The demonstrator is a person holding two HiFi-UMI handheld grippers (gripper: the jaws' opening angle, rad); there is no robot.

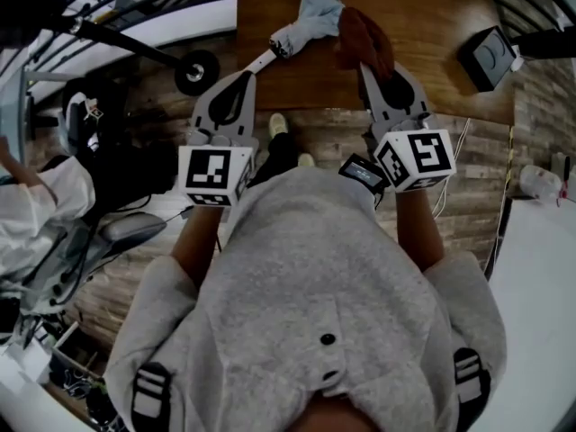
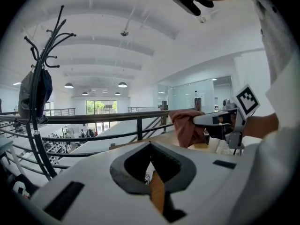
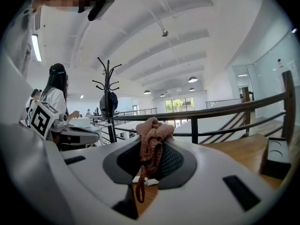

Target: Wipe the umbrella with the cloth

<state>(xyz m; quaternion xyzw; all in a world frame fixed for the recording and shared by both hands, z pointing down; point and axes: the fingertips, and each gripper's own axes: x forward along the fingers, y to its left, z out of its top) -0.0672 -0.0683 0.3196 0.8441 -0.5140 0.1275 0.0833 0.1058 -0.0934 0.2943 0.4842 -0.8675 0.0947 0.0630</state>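
Blue umbrella (image 1: 310, 21) in head view, cloth (image 3: 154, 128) in right gripper (image 3: 150, 142)

We note a folded pale-blue umbrella (image 1: 310, 21) flat on the wooden table (image 1: 432, 43). Rust-pink cloth (image 1: 362, 36) bunched beside it, pinched in the right gripper (image 1: 369, 66).

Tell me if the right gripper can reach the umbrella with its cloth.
Probably yes: the right gripper holds the cloth right beside the folded umbrella, with nothing between them.

At twelve o'clock the cloth (image 1: 363, 36) hides the three-o'clock end of the umbrella (image 1: 306, 23); at nine o'clock the edge cuts off a person (image 1: 36, 196).
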